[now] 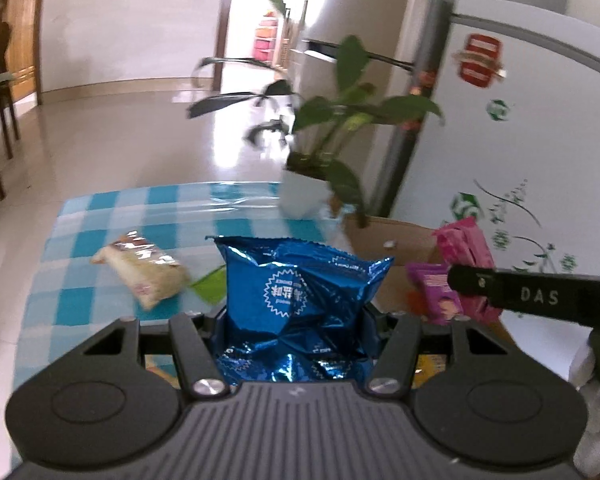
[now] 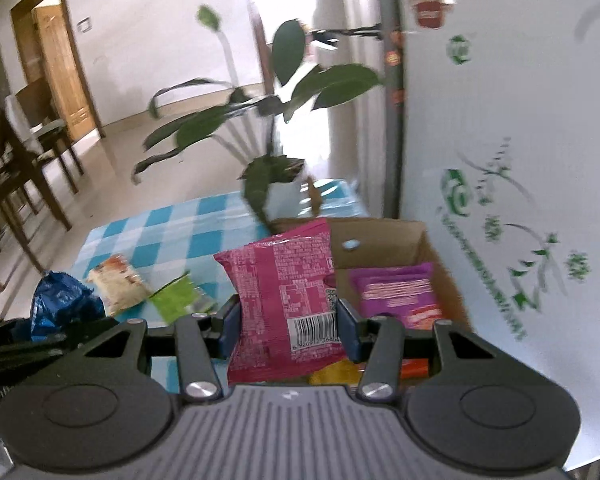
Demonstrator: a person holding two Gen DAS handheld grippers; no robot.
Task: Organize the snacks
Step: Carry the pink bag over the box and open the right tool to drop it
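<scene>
1. Left wrist view: the left gripper [image 1: 296,332] is clamped on a crinkly blue foil snack bag [image 1: 296,292], held up over the blue checked tablecloth [image 1: 100,220]. Its white seal print is too blurry to read. The other tool's black finger [image 1: 516,294] says "DAS".
2. Right wrist view: the right gripper [image 2: 288,328] is pinching a pink snack packet [image 2: 284,280], barcode side showing, just by the cardboard box [image 2: 384,236] that holds a purple packet [image 2: 396,292].

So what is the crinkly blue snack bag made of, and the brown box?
The crinkly blue snack bag, clamped in the left gripper, looks like shiny metallic foil or foil-coated plastic: it creases sharply and glints with bright highlights. The brown open box looks like plain matte cardboard: dull tan walls with no gloss. I can't be certain of either from looks alone.
</scene>
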